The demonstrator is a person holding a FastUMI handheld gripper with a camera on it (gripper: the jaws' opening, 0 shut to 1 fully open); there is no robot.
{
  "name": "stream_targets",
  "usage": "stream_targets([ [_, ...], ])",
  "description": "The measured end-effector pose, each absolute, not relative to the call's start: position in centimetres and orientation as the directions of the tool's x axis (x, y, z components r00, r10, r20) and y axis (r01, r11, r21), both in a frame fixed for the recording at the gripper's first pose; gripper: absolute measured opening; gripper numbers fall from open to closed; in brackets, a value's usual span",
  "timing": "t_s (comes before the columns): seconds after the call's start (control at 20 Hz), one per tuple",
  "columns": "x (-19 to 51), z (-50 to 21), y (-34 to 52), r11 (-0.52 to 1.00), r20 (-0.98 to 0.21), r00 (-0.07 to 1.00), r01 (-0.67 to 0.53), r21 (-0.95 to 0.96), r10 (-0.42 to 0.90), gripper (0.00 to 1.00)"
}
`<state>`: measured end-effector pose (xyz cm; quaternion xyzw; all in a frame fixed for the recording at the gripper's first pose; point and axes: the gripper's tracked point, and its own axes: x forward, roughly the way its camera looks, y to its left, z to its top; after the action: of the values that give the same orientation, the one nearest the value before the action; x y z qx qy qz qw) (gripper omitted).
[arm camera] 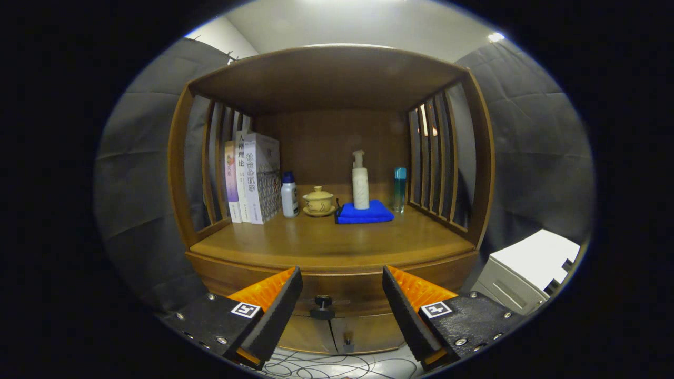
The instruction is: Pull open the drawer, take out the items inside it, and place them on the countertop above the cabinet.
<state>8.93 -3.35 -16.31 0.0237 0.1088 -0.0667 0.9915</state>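
A wooden cabinet stands ahead with its drawer (337,287) closed under the countertop (326,242). The drawer's small dark knob (322,303) sits between my two fingers, a little beyond their tips. My gripper (342,281) is open and holds nothing; its orange and black fingers (274,305) flank the knob without touching it. What is inside the drawer is hidden.
On the countertop stand books (253,179) at the left, a white bottle (289,196), a yellow lidded cup (318,201), a pump bottle (360,184) on a folded blue cloth (364,213) and a teal bottle (400,189). A white box (526,271) sits right of the cabinet. Cables (326,366) lie on the floor.
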Motion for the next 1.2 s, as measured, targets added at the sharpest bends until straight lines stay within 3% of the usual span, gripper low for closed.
stream_targets([
  [0.4, 11.6, -19.3, -2.3, 0.99, -0.177, 0.974, 0.139, -0.03, -0.142, 0.95],
  [0.9, 12.4, -26.4, -0.7, 0.993, -0.27, 0.956, 0.12, -0.008, -0.118, 0.94],
  [1.0, 12.4, -26.7, 0.0, 0.995, -0.265, 0.96, 0.1, 0.004, -0.096, 0.91],
  [1.2, 12.1, -28.6, 0.1, 0.995, -0.291, 0.951, 0.101, -0.019, -0.102, 0.74],
])
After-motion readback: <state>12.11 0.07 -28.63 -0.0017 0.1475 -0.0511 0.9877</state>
